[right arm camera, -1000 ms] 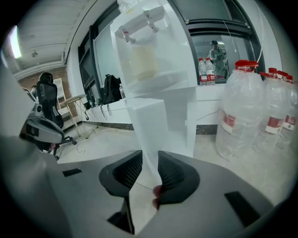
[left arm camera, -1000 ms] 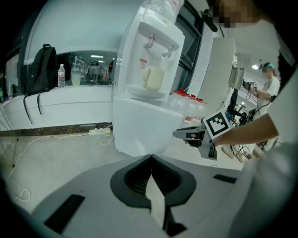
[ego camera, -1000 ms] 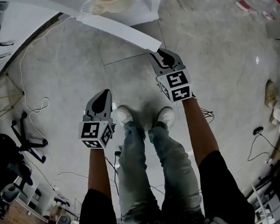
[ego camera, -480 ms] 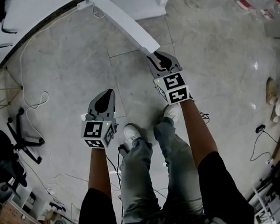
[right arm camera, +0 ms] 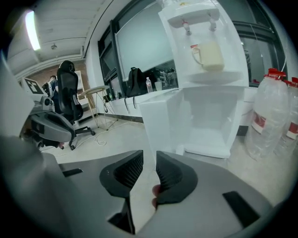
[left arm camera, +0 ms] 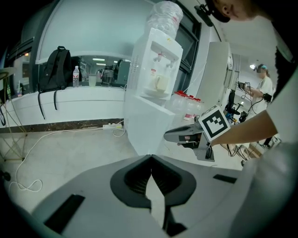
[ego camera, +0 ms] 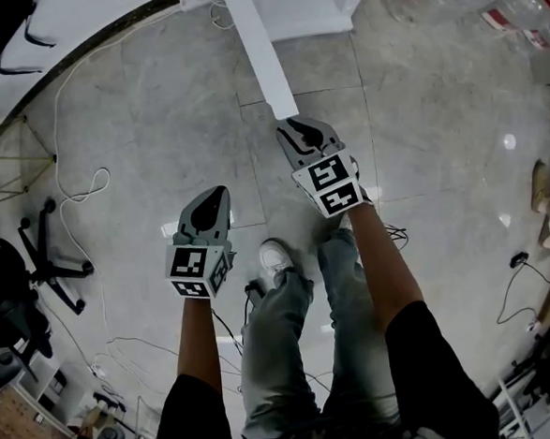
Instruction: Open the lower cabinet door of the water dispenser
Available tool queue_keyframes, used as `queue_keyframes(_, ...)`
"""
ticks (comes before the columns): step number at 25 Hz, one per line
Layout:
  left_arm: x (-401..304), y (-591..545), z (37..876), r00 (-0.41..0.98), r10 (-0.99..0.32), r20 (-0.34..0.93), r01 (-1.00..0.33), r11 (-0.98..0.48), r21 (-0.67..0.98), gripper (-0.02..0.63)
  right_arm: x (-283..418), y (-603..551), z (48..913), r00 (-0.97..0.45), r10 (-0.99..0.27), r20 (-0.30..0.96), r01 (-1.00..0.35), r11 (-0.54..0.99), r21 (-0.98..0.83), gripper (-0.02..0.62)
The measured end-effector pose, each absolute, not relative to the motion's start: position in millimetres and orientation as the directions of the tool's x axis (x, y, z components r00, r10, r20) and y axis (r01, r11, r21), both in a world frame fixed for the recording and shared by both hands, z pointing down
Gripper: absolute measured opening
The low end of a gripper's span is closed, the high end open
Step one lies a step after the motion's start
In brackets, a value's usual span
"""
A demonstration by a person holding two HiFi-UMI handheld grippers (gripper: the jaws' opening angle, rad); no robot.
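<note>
- The right gripper [ego camera: 289, 122] clamped the free edge of the lower cabinet door [ego camera: 261, 46], its jaws closing on the white panel between them.
- That door stood open, reaching from the water dispenser [right arm camera: 209, 69] on the far side toward the near side. The bare white cabinet [right arm camera: 209, 128] lay exposed to its right.
- The left gripper [ego camera: 214, 194] hung nearer and to the left over the floor [ego camera: 147, 129], jaws together on nothing, well apart from the door.
- A cup [right arm camera: 208, 56] stood on the dispenser above the cabinet, and water bottles [right arm camera: 270, 111] stood to the right.
</note>
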State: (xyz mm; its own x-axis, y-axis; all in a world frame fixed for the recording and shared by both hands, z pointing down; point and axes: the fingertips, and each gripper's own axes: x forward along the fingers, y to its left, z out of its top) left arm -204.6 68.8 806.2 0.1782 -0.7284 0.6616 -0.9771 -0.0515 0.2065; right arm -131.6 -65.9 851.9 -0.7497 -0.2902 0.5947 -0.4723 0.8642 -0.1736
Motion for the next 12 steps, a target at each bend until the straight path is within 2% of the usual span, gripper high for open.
queue_keyframes(9, -227, 83, 796, 0.162, -0.726, 0.669, -0.978, -0.028, 0.206, 0.012, -179, -37, 852, -0.777, -0.2, 0.597, -0.403, 0.886, -0.228, 0.115)
queue_keyframes(12, -229, 87, 790, 0.164, -0.721, 0.673, -0.977, -0.026, 0.211, 0.012, -193, -30, 836, -0.807, -0.178, 0.563, -0.387, 0.88, -0.276, 0.118)
